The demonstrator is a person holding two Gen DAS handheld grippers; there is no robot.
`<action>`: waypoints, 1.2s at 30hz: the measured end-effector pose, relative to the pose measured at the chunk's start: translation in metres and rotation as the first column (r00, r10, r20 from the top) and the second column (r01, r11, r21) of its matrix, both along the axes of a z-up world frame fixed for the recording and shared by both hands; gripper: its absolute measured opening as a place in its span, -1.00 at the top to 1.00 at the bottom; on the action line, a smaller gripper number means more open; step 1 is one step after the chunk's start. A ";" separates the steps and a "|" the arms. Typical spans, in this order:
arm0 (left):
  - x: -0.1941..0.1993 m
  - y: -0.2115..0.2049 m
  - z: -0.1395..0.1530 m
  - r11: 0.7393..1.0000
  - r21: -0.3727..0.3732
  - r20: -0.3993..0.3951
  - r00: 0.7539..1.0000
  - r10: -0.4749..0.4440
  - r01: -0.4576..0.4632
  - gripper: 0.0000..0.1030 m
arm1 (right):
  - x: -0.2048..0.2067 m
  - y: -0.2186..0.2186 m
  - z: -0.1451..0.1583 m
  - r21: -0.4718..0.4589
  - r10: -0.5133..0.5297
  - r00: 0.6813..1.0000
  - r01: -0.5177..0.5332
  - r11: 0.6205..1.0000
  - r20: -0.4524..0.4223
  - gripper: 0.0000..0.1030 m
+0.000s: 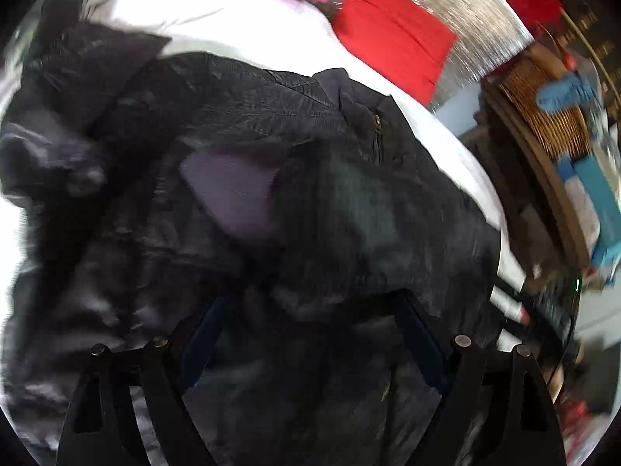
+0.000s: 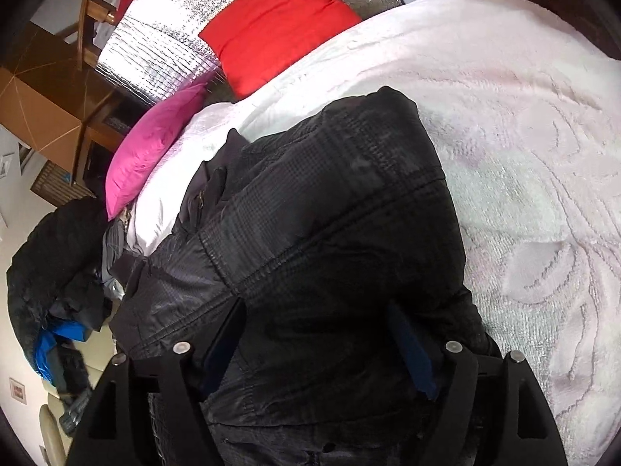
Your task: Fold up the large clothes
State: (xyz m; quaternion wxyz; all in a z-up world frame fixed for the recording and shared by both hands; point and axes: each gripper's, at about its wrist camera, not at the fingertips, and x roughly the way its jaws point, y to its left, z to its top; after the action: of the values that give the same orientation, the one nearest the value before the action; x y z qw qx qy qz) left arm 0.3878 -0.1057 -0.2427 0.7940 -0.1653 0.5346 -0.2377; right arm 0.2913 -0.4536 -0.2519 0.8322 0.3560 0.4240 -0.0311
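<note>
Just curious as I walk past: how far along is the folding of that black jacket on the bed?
Partly done. The black jacket lies bunched on the white blanket, with a sleeve doubled over its body. Both the left tool and right tool stand open over it, gripping nothing. Left: flattening and final folds. More dark clothes wait beside the bed.

Left hand-held gripper point(image 1: 310, 334) low over black jacket point(image 1: 271, 194), jaws wide apart; jacket crumpled on white bed cover point(image 1: 233, 19); red cushion point(image 1: 392, 31) beyond; view blurred
</note>
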 end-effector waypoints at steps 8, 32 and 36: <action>0.026 -0.044 0.095 0.985 -0.166 0.105 0.994 -0.035 0.052 -0.13 | 0.002 0.002 0.001 -0.037 0.011 1.000 -0.011 0.999 -0.002 -0.55; 0.020 -0.022 -0.020 0.938 -0.189 -0.156 0.952 0.264 -0.291 -0.76 | 0.007 0.011 0.003 -0.115 0.016 1.000 -0.018 0.993 -0.019 -0.58; 0.046 -0.054 -0.005 0.960 -0.147 -0.133 0.966 0.222 -0.241 -0.76 | 0.007 0.006 0.003 -0.077 0.010 1.000 -0.011 0.997 -0.012 -0.58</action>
State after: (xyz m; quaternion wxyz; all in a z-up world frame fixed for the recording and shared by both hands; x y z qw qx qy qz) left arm 0.4334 -0.1601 -0.2474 0.7680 -0.3040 0.5357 -0.1757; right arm 0.2983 -0.4479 -0.2487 0.8430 0.3212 0.4291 -0.0450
